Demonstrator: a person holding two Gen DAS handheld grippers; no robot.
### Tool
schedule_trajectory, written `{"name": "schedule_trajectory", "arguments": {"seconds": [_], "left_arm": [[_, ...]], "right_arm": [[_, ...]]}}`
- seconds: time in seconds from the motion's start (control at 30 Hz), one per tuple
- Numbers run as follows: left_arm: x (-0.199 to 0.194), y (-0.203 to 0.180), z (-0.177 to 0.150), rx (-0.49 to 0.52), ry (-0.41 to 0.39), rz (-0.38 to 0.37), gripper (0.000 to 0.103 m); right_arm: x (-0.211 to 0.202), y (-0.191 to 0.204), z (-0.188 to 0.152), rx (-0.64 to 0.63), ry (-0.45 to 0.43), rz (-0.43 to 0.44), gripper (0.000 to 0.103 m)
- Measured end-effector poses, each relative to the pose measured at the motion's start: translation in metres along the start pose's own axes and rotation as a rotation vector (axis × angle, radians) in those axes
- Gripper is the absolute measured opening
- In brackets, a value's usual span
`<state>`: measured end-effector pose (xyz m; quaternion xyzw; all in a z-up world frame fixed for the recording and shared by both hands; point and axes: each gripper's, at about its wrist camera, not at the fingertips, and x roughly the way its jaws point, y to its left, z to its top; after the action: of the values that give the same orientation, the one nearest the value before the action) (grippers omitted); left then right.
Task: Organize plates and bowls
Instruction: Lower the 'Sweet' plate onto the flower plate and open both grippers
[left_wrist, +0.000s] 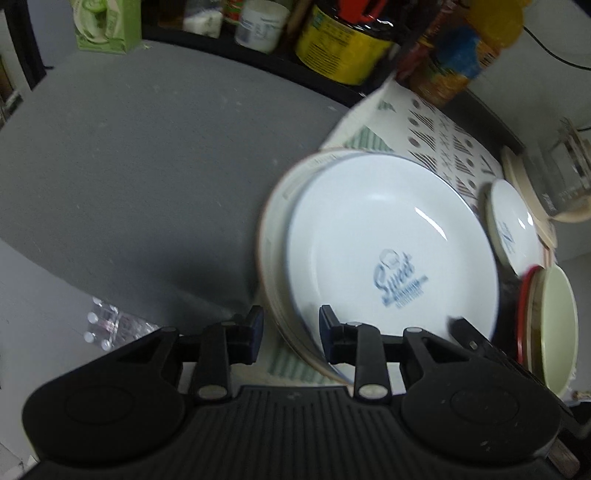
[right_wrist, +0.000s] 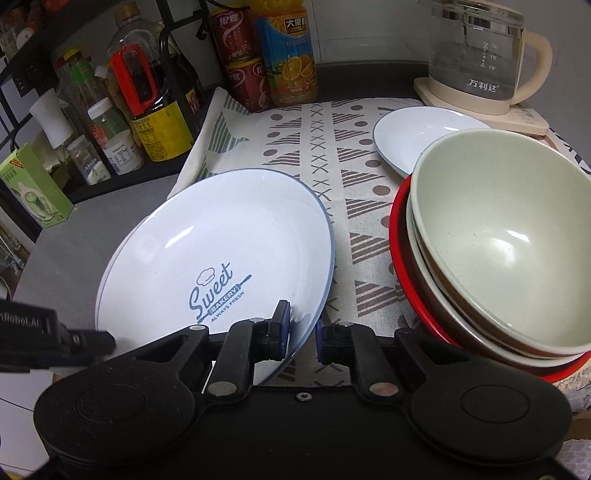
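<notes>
While the right hand-held gripper (right_wrist: 300, 334) straddles the near rim of the large white plate (right_wrist: 218, 254), its jaws stand narrow on either side of the rim; whether the pads actually bear on it cannot be told. The left hand-held gripper (left_wrist: 291, 332) is open and holds nothing, its fingers set about the near edge of the plate stack (left_wrist: 275, 258) under that plate.

The large plate sits tilted on the stack, at the left edge of the patterned cloth (right_wrist: 317, 155). A smaller white plate (right_wrist: 413, 133) lies further back on the cloth, and nested bowls (right_wrist: 498, 236) sit just beside on the right, themselves leaning.

Risk, as judged: a rim-only pinch on glazed ware may slip, dropping the plate onto the stack. Any swing right would strike the bowls.

Open room lies left, on the bare grey counter (left_wrist: 129, 166). Bottles (right_wrist: 155, 103) and a kettle (right_wrist: 476, 55) close off the back.
</notes>
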<state>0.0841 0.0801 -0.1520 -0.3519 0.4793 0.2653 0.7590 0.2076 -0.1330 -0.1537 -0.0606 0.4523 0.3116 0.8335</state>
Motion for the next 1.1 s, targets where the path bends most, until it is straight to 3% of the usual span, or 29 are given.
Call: {"name": "schedule_trajectory", "arguments": {"seconds": [0.47,0.73,0.83,0.9,0.97,1.1], "left_arm": [[0.008,0.008,0.000,-0.026,-0.081,0.040,0.030],[0.004,-0.001,0.001,0.013,-0.069,0.098,0.030],[-0.002,-0.007,-0.002,0.015,-0.076,0.093,0.030],[-0.007,-0.011,-0.005,0.013,-0.087,0.106,0.038],[-0.014,-0.017,-0.008,0.006,-0.111,0.124,0.050],[-0.030,-0.026,-0.016,0.003,-0.155,0.114,0.064]], "right_arm": [[0.017,0.004,-0.002,-0.017,0.042,0.025,0.018],[0.007,-0.002,0.002,-0.008,0.050,0.066,0.022],[-0.006,-0.003,0.003,-0.014,0.023,0.096,0.033],[-0.017,-0.004,0.004,-0.023,-0.009,0.119,0.046],[-0.028,-0.005,0.005,-0.033,-0.046,0.139,0.051],[-0.052,-0.010,0.006,-0.056,-0.114,0.163,0.061]]}}
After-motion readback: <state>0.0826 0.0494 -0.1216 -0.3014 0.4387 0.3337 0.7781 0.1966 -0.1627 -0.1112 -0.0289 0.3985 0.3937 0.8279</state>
